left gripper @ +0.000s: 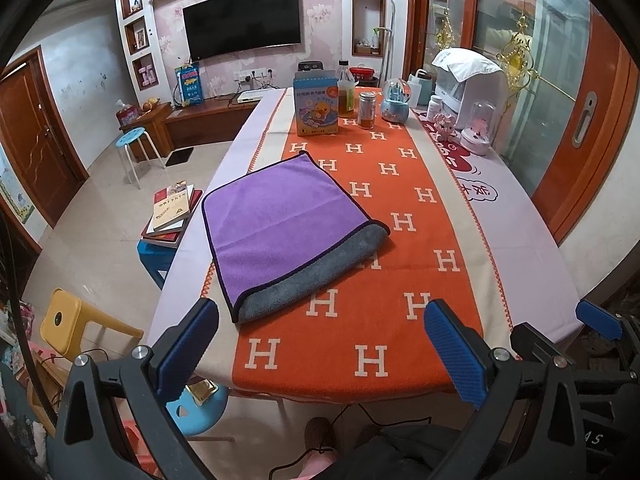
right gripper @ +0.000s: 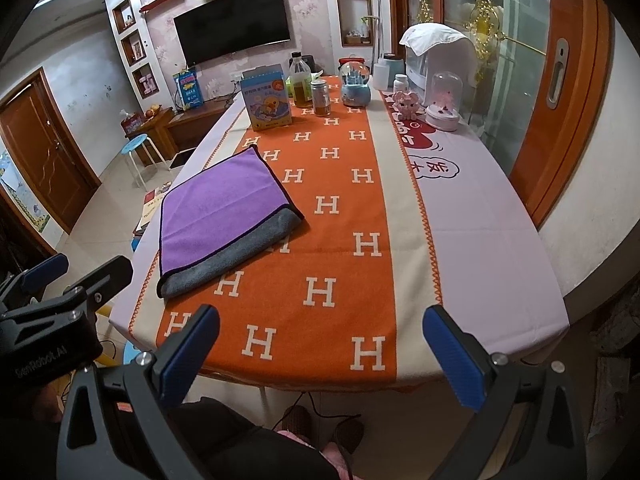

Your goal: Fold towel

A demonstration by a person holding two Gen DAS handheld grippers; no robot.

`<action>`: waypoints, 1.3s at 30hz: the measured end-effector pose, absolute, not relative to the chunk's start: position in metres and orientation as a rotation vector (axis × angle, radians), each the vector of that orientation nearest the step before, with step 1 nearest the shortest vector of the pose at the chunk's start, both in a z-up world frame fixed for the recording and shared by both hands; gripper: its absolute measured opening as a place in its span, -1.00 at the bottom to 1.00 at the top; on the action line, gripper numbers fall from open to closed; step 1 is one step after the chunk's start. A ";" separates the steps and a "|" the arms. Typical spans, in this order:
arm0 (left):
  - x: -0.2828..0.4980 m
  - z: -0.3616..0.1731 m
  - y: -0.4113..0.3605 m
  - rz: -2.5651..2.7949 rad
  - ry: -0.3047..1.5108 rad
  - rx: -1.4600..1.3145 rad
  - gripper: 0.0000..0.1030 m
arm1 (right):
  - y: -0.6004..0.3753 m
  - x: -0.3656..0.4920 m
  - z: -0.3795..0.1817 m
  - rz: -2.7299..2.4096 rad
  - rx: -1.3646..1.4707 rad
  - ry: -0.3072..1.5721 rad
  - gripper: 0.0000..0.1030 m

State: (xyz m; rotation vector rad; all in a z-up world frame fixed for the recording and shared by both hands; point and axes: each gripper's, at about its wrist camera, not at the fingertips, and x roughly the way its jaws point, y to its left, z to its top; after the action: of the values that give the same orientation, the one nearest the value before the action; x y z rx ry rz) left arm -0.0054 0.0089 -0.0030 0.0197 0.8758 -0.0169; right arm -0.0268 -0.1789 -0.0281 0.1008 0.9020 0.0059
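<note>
The purple-and-grey towel (left gripper: 288, 236), already doubled over, lay flat on the tabletop (left gripper: 500, 248) just ahead of the wide-open, empty left claw (left gripper: 320, 344), farther forward-left of the equally open right claw (right gripper: 320, 350), its long axis running diagonally away.

Past my table (left gripper: 520, 216) with its orange H-patterned runner (left gripper: 400, 240), a dark television (left gripper: 242, 20) hangs on a pale floral wall between white shelf niches (left gripper: 140, 36). Below it runs a low wooden cabinet (left gripper: 208, 116). A brown door (left gripper: 36, 136) stands on the left (shut, as far as I see), and a blue-topped stool (left gripper: 132, 138) sits on beige floor tiles (left gripper: 100, 220).
</note>
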 end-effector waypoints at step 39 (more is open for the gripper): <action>0.067 -0.063 0.086 -0.178 1.037 -0.081 0.98 | -0.136 0.035 -0.050 -0.062 0.042 0.929 0.98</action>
State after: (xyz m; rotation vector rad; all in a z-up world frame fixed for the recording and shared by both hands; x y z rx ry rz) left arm 0.0674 0.0863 -0.0628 -0.0810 1.0367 -0.1777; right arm 0.0351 -0.1358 -0.0502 0.0424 0.9289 -0.0621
